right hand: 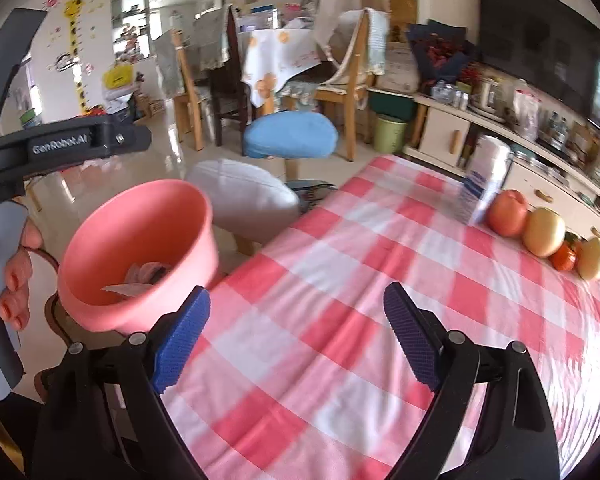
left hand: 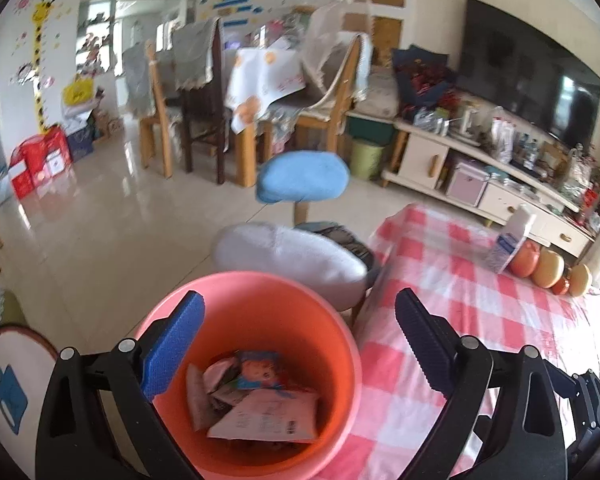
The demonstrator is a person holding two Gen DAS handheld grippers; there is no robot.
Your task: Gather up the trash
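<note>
A pink-orange plastic bin [left hand: 260, 300] stands just off the left edge of the table, holding several crumpled wrappers and papers [left hand: 256, 396]. My left gripper [left hand: 298, 320] hovers above the bin's mouth, open, with nothing between its blue pads. In the right wrist view the same bin [right hand: 140, 224] sits at the left, beside the red-and-white checked tablecloth [right hand: 340, 280]. My right gripper [right hand: 296, 308] hangs open over the cloth near the table's left edge, empty. The left gripper's black body and a hand [right hand: 16, 276] on its handle show at the far left of that view.
At the table's far right edge stand a white-and-blue carton [right hand: 484, 176] and a row of fruit [right hand: 544, 232]. Past the table are a white cushioned stool [left hand: 292, 256], a blue stool [left hand: 304, 176], dining chairs, a green bin [left hand: 366, 158] and a TV cabinet [left hand: 480, 168].
</note>
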